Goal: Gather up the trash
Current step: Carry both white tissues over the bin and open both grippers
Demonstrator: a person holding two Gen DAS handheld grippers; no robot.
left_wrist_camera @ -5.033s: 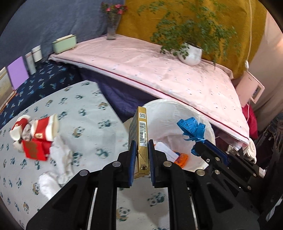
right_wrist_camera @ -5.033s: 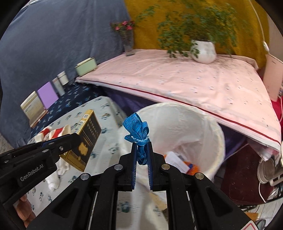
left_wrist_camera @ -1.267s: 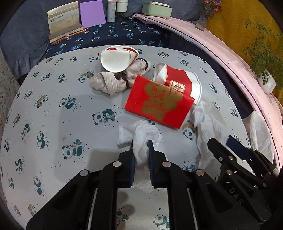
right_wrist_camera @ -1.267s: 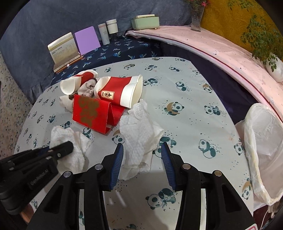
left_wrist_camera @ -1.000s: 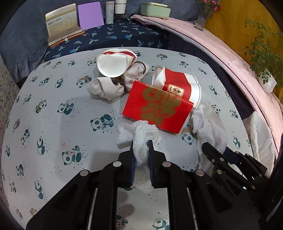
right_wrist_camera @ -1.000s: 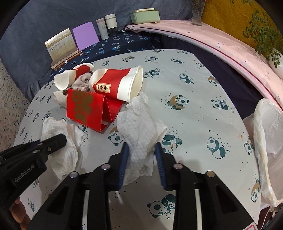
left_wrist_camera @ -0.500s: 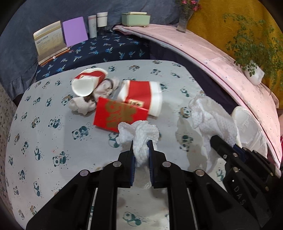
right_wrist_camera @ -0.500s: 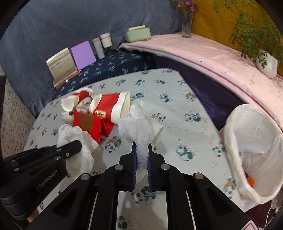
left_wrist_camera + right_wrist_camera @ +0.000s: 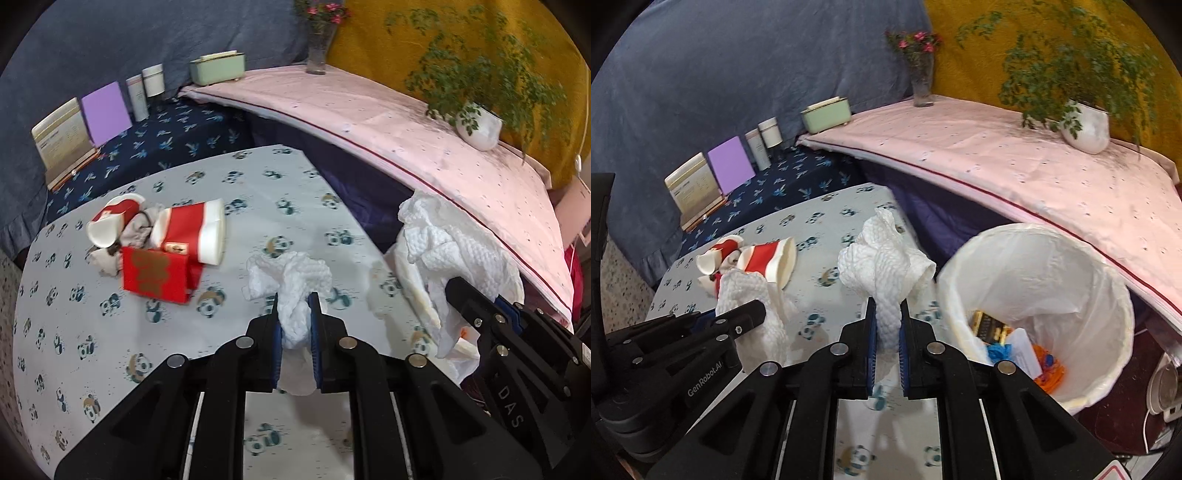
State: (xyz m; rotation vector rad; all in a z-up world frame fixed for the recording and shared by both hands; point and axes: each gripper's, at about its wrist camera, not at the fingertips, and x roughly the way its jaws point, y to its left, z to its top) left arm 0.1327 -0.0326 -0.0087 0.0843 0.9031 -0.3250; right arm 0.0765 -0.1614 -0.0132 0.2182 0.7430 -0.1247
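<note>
My left gripper (image 9: 294,314) is shut on a crumpled white paper towel (image 9: 291,280) and holds it above the panda-print table (image 9: 110,332). My right gripper (image 9: 886,321) is shut on a second white paper towel (image 9: 882,258), lifted just left of the white-lined trash bin (image 9: 1108,295). In the left wrist view the right gripper's towel (image 9: 450,247) hides most of the bin. The bin holds a gold box (image 9: 988,326), blue tape and orange scraps. On the table lie a red paper cup (image 9: 195,229), a red folded card (image 9: 155,273) and a second cup with a beige rag (image 9: 110,229).
A pink-covered shelf (image 9: 997,155) runs behind the bin with a potted plant (image 9: 1086,125), a flower vase (image 9: 921,85) and a green box (image 9: 825,114). Books and jars (image 9: 716,173) stand on a dark blue cloth behind the table.
Both grippers rose from the table with their paper towels and swung right toward the bin. The right gripper closed on its towel about a second ago.
</note>
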